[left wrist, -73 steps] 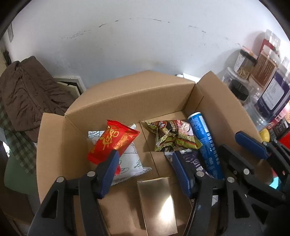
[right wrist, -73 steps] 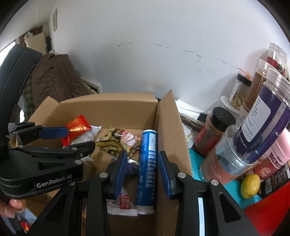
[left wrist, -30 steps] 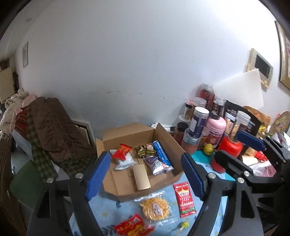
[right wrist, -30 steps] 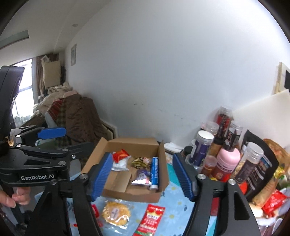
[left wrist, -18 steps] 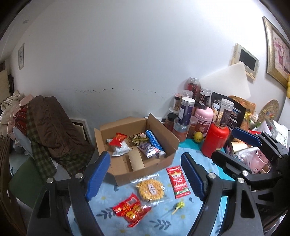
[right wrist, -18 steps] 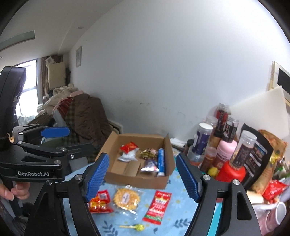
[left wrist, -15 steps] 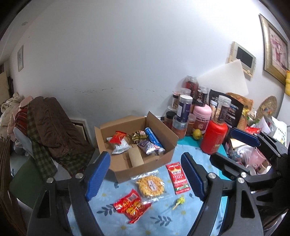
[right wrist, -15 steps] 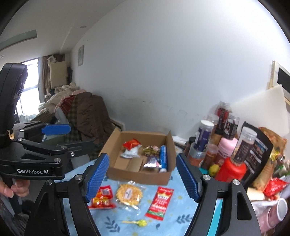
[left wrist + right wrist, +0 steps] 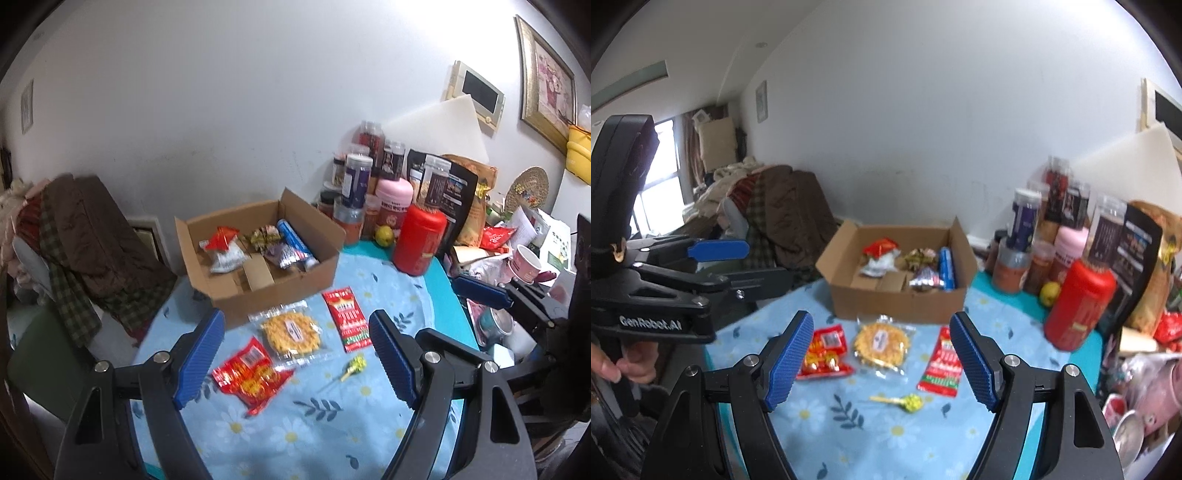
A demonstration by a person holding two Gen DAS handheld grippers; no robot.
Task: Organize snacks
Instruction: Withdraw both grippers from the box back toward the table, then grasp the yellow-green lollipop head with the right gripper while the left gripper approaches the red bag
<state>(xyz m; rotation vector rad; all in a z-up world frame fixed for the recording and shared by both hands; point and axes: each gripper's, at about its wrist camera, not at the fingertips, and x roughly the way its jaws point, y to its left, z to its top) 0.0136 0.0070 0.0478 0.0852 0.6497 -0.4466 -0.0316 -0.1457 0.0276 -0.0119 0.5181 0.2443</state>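
Both grippers have drawn back from the cardboard box (image 9: 258, 273), so the left gripper (image 9: 295, 358) and right gripper (image 9: 879, 362) hover wide and empty above the yellow snack packet (image 9: 290, 330), red packet (image 9: 251, 374) and lollipop (image 9: 352, 367).

Box (image 9: 280, 291): one
Packets on cloth (image 9: 251, 376): three
Lollipop (image 9: 352, 367): one
Packets in box (image 9: 221, 247): about five
Red bottle (image 9: 419, 240): one
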